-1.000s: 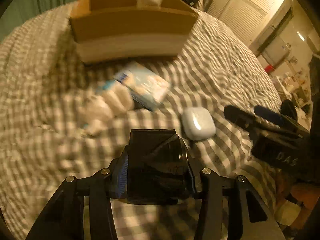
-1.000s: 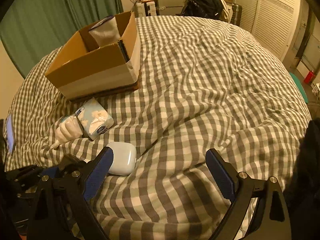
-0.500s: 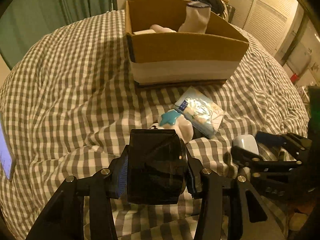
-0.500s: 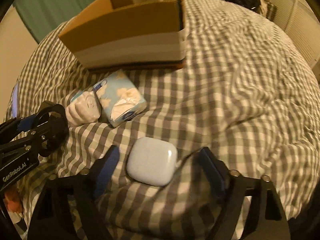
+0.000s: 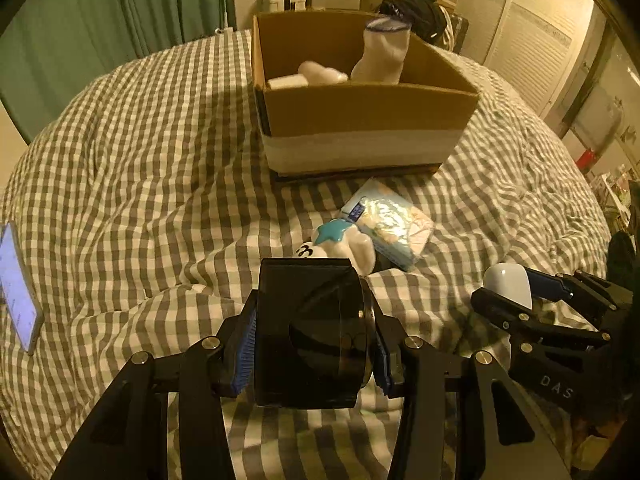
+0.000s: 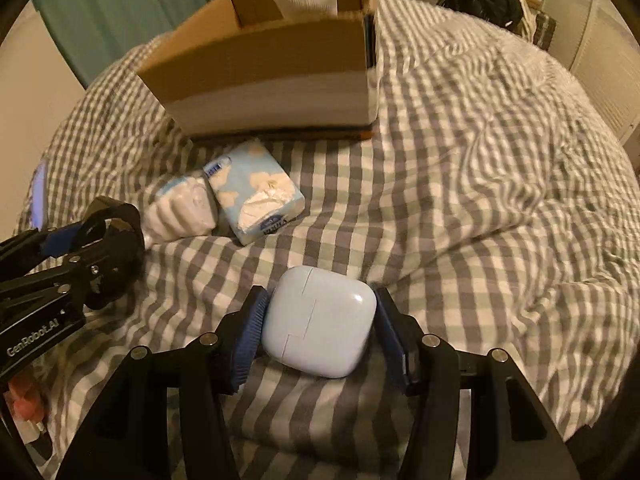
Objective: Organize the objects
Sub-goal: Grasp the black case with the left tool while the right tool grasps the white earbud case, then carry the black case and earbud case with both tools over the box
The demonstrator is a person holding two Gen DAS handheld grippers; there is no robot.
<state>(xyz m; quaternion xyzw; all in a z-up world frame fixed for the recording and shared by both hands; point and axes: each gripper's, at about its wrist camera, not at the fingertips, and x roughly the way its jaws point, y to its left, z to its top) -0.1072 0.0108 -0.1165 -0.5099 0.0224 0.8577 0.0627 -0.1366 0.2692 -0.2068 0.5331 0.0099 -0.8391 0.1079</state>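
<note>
Our left gripper is clamped on a dark cylinder. Our right gripper, low and near, grips a white case.

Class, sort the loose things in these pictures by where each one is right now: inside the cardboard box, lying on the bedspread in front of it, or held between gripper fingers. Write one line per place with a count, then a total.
Inside the cardboard box: 3 (sock, two pale items)
Lying on the bedspread: 2 (tissue pack, white plush toy)
Between gripper fingers: 2 (dark cylinder in left gripper, white case in right gripper)
Total: 7
</note>
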